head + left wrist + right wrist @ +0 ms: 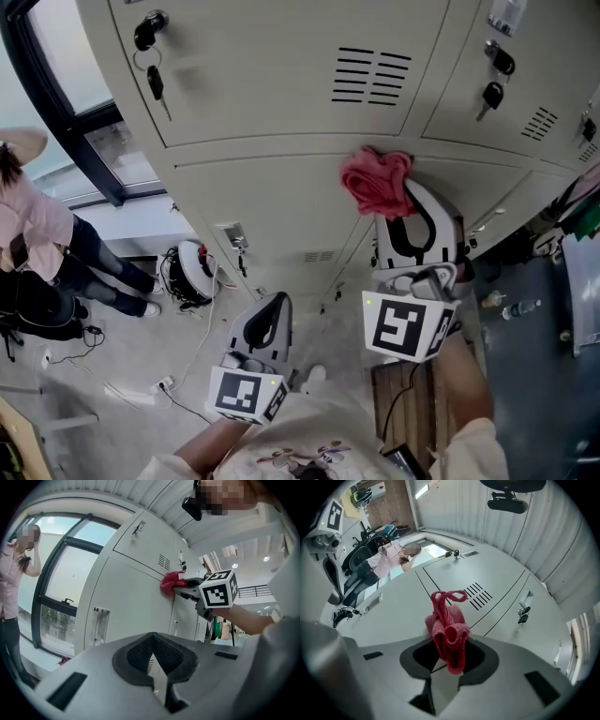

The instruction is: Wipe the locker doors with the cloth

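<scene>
A bunched red cloth (377, 183) is pressed on the grey locker door (272, 202), just under the seam below the vented door (281, 66). My right gripper (405, 214) is shut on the cloth, which bulges out between the jaws in the right gripper view (447, 625). The left gripper (267, 317) hangs lower and to the left, away from the lockers, jaws together with nothing in them. From the left gripper view I see the cloth (168, 582) and the right gripper (187, 586) against the door.
Keys hang from locks on the upper doors (155, 80) (492, 94). A person in pink (37, 244) stands at the left by a window frame (66, 103). A cable reel (192, 272) and a power strip (159, 384) lie on the floor. A wooden board (412, 403) is below.
</scene>
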The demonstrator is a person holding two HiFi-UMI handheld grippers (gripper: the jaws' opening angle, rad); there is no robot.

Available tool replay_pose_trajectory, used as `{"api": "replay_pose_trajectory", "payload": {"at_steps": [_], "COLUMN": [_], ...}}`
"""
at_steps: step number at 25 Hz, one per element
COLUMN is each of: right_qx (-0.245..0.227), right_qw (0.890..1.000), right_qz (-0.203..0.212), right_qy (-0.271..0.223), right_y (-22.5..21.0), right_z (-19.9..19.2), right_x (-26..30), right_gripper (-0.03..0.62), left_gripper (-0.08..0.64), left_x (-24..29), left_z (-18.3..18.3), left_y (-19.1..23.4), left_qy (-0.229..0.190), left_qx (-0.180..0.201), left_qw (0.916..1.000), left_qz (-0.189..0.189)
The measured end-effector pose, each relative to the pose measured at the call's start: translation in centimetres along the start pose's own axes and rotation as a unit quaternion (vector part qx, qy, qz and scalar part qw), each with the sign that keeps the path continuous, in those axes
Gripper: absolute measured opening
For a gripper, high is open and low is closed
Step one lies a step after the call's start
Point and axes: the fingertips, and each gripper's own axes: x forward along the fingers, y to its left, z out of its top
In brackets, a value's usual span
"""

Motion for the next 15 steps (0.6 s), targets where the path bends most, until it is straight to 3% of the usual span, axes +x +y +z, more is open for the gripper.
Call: {"api": "replay_pose_trajectory", "payload": {"at_steps": [15], "right_qx": [-0.019], "right_qw": [1.0], "right_qz": [0.013], "right_qy": [0.007], "right_y": [2.4], "right_z": [-0.6], "right_x": [0.2], "right_gripper": [0.101], "left_gripper": [0.005], "left_x": [0.6], "left_z": [-0.3], "left_y": [0.5], "left_qy": [0.007], "left_qx": [0.002], "left_qw": [1.0], "left_qz": [-0.004]}}
